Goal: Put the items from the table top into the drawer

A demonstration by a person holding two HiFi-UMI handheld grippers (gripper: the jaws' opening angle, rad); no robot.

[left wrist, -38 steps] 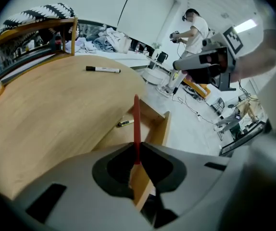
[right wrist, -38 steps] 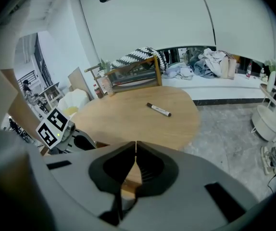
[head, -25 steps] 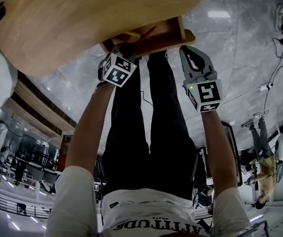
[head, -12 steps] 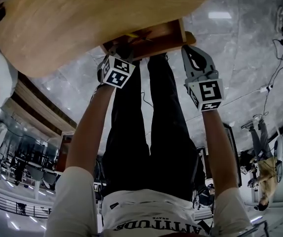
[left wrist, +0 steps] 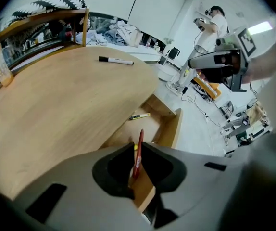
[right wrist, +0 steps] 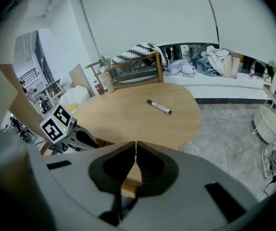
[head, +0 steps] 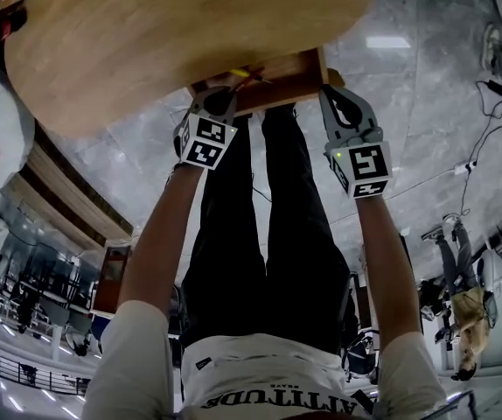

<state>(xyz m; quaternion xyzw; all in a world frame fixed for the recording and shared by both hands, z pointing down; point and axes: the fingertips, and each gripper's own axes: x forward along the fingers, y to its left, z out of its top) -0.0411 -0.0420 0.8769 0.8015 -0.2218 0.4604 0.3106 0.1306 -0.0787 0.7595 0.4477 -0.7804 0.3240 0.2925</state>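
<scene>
Left gripper [left wrist: 136, 148] jaws closing, my pinch on red pen [left wrist: 140, 139] above open drawer [left wrist: 172, 129]. Yellow pen [left wrist: 140, 115] already inside. Black marker [left wrist: 115, 60] left on table [left wrist: 56, 105]. My right gripper [right wrist: 136, 143] shut, empty.

Pale wood with a fine straight grain and a smooth satin finish forms the round table top [left wrist: 56, 109]. The drawer [left wrist: 171, 124] beneath is wood too, its bottom panel a duller, matt brown. The red pen [left wrist: 139, 150] and the yellow pen [left wrist: 140, 115] show glossy plastic barrels, and the marker [right wrist: 158, 107] is smooth white plastic with a black cap. The floor [head: 426, 86] is polished grey veined stone, mirroring ceiling lights. Matt grey plastic shells the right gripper [right wrist: 135, 143], its pads black and ribbed. The person's trousers [head: 260, 234] are black cloth.
</scene>
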